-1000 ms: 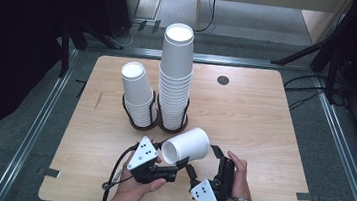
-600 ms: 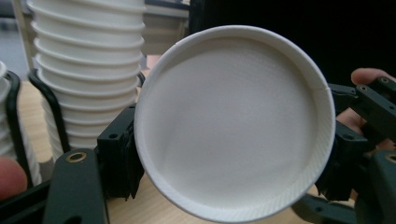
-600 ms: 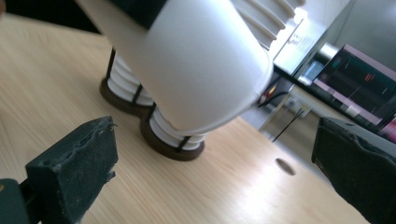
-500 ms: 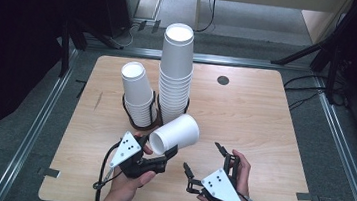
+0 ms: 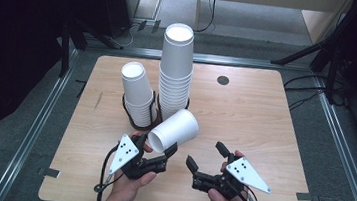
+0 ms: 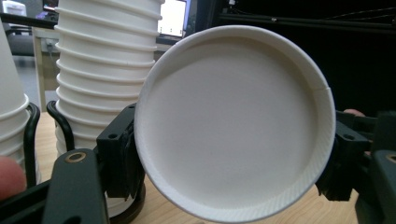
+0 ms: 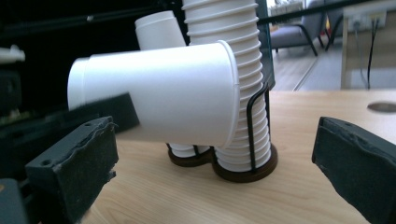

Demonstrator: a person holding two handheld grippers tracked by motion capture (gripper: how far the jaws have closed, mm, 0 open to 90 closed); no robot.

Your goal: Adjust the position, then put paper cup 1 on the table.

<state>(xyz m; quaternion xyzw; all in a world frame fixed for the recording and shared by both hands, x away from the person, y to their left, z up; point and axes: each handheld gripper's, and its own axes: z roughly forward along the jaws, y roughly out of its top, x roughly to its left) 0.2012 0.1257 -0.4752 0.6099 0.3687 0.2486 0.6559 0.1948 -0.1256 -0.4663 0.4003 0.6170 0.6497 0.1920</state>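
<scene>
High view: left gripper (image 5: 161, 151) holds paper cup (image 5: 174, 131) tilted.

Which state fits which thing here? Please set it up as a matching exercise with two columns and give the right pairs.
Things:
1. single cup
2. tall stack
3. short stack
4. right gripper

States:
A. jaws wide apart, nothing between them
B. lies on its side, clamped in the left gripper
C. upright, the higher one, right-hand ring of the black holder
D. upright, the lower one, left-hand ring of the holder

Pairs: 1-B, 2-C, 3-D, 4-A
</scene>
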